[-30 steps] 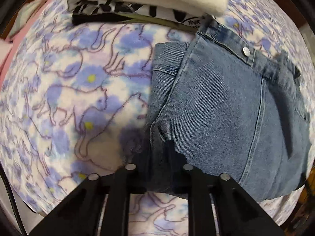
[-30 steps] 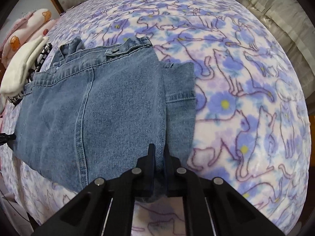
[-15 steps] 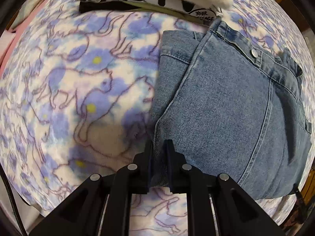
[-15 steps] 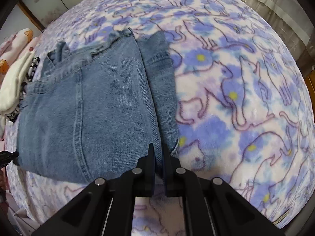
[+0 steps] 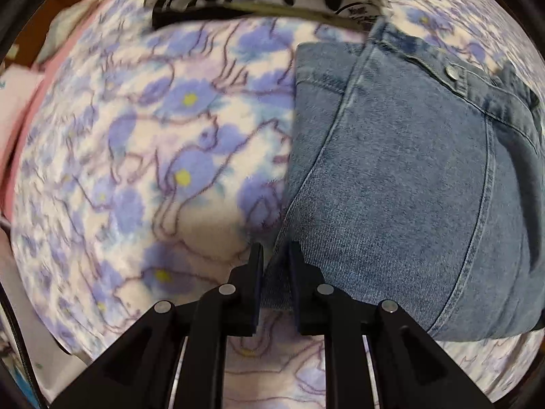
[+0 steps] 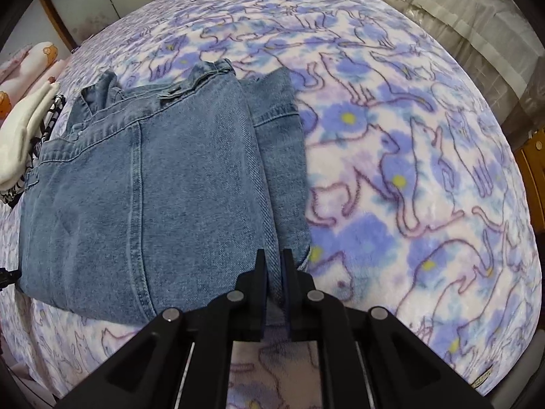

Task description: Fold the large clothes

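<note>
Fleece bedding (image 6: 391,156) printed with purple cat outlines and blue flowers covers the whole work surface. At its far left edge in the right wrist view sits a stack of folded clothes (image 6: 24,136), cream on top with a black-and-white print under it; the same stack lines the top of the left wrist view. Just beside that stack lie the folded jeans (image 6: 143,187), a blue denim bundle with the waistband and a metal button turned toward the far side and a narrower layer sticking out along one long edge. The left gripper (image 5: 275,255) pinches the near corner of the denim: cloth fills the gap between its black fingers (image 5: 253,272), with bare blanket to their left. The right gripper (image 6: 271,266) is clamped on the opposite near corner, a fold of fabric squeezed between its jaws, which are easing apart slightly.
</note>
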The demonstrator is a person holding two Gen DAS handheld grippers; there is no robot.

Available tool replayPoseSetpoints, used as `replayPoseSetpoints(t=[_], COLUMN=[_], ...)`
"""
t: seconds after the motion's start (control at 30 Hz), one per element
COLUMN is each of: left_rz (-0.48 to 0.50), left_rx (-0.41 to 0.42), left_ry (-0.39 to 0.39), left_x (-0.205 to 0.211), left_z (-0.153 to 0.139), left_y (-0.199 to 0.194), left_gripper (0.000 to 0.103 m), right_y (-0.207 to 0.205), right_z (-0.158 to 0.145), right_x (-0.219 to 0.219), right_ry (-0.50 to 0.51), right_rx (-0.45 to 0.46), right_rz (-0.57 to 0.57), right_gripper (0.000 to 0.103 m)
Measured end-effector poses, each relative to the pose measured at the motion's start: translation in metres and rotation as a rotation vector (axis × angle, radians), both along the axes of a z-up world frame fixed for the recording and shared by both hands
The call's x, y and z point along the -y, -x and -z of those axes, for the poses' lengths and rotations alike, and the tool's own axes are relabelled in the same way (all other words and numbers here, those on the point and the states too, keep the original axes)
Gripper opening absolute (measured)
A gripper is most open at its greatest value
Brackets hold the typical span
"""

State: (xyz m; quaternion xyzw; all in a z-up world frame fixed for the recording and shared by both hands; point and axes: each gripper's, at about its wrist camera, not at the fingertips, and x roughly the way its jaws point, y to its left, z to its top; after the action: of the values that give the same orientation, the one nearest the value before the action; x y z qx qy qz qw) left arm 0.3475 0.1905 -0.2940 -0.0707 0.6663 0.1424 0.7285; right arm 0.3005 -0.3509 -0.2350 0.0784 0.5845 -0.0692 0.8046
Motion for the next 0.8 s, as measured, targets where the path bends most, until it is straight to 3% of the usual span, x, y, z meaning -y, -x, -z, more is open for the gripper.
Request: replayPoseSetpoints(t=[0.1, 0.3, 0.4, 0.53, 0.67, 0.8], left_rz=[0.021, 0.075, 0.142, 0.234, 0.292, 0.332], left_rx=[0.034, 0.136, 0.208, 0.28, 0.291, 0.248], left_ry=[-0.05, -0.057, 0.025, 0.137, 0.236, 0.306], left_x=[0.008, 0.032, 0.055, 0.105, 0.148, 0.186], left_z=[-0.017, -0.06, -0.081, -0.095, -0.087, -0.067], left_y=[0.001, -0.001, -0.005, -0.01, -0.015, -0.019], left_gripper=[0.015, 0.037, 0.048, 0.048, 0.048, 0.048], right_y=[0.002, 0.0, -0.002, -0.01, -0.021, -0.024], right_z=[-0.006, -0.043, -0.059, -0.058, -0.04, -0.023], right_x=[-0.004, -0.027, -0.043, -0.07, -0.107, -0.139], right_ry=[0.004, 0.056, 0.017, -0.101, -0.199, -0.272], right_rx=[0.001, 0.121, 0.209, 0.255, 0.243, 0.23], right_rz=[-0.006, -0.108, -0.161, -0.219, -0.269, -0.314], right_gripper=[0.013, 0.044, 0.045, 0.044, 0.044, 0.026])
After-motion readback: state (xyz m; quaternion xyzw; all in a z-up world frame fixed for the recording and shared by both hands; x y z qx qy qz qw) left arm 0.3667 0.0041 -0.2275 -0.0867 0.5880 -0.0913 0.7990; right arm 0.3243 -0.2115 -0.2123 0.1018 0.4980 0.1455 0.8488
